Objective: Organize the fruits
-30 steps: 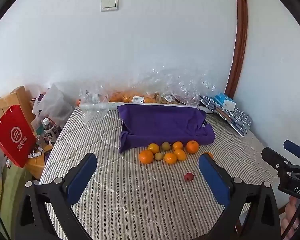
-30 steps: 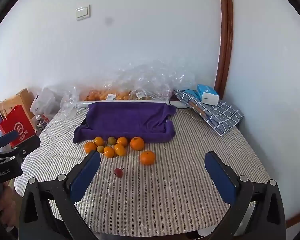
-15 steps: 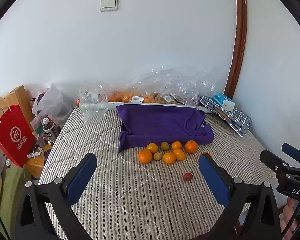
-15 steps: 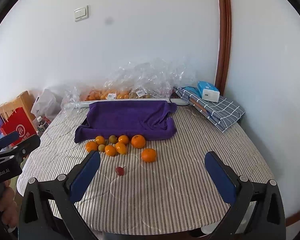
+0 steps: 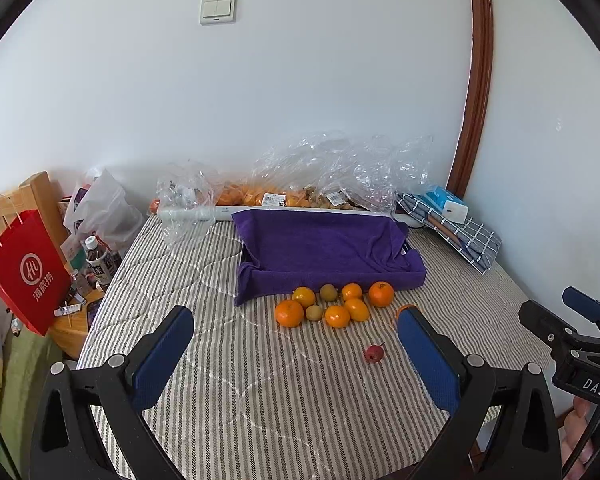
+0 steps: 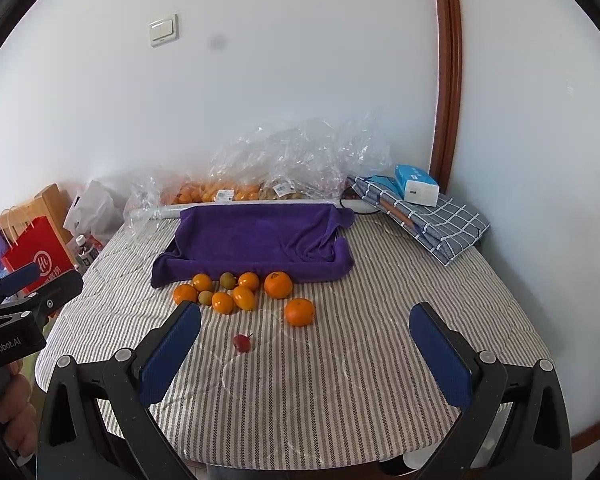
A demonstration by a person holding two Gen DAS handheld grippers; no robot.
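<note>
Several oranges (image 5: 337, 316) (image 6: 278, 284) and two small green-brown fruits (image 5: 328, 292) (image 6: 227, 280) lie in a cluster on the striped tablecloth, just in front of a tray draped with a purple towel (image 5: 324, 246) (image 6: 260, 236). One orange (image 6: 299, 312) lies apart to the right, mostly hidden behind my left gripper's finger in the left wrist view. A small red fruit (image 5: 374, 353) (image 6: 241, 342) lies alone nearer me. My left gripper (image 5: 294, 354) and right gripper (image 6: 305, 350) are both open and empty, held back from the fruit.
Clear plastic bags with more fruit (image 5: 300, 184) (image 6: 260, 176) line the wall behind the tray. A folded checked cloth with a blue box (image 5: 452, 220) (image 6: 420, 204) lies back right. A red paper bag (image 5: 24, 272) and bottles (image 5: 98, 264) stand left of the table.
Both grippers have risen and tilted slightly, so the table and fruit sit a little lower in both views. Nothing on the table has moved.
</note>
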